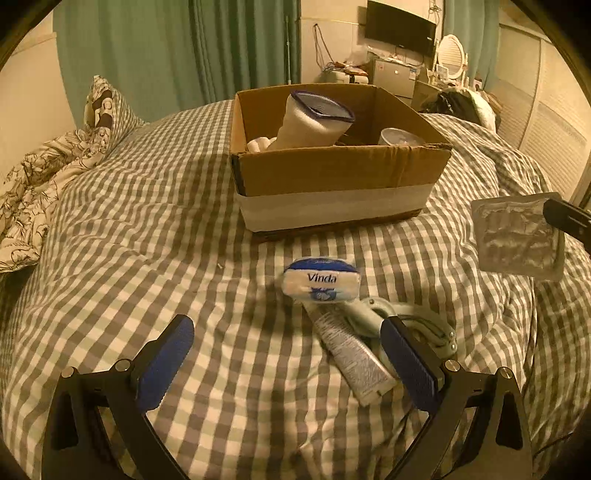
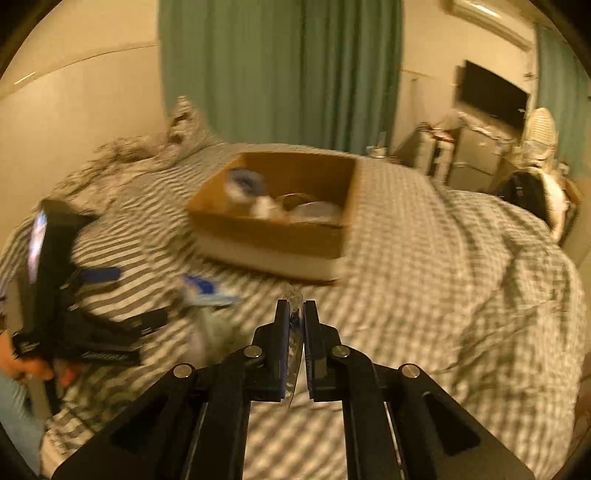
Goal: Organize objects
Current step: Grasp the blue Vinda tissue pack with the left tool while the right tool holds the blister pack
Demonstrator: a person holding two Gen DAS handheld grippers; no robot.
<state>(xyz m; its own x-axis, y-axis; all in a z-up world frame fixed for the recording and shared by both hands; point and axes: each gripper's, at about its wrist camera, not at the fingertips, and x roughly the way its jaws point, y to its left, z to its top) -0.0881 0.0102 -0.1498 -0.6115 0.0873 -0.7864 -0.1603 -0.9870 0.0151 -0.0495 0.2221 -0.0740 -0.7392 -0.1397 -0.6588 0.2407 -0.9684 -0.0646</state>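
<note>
A cardboard box (image 1: 332, 177) sits on the checked bed and holds a white and blue container (image 1: 314, 118) and a clear lidded tub (image 1: 400, 137). My left gripper (image 1: 288, 354) is open low over the bed; a Vinda tissue pack (image 1: 321, 281), a grey tube (image 1: 351, 358) and a pale green corded item (image 1: 413, 325) lie by its right finger. My right gripper (image 2: 295, 314) is shut on a clear plastic blister pack (image 1: 517, 236), held in the air right of the box (image 2: 273, 218). The right wrist view is blurred.
A patterned pillow and blanket (image 1: 55, 166) lie at the bed's left. Green curtains (image 1: 177, 48) hang behind. A wall screen (image 1: 400, 27), a cabinet and a mirror stand at the back right. My left gripper also shows in the right wrist view (image 2: 74, 295).
</note>
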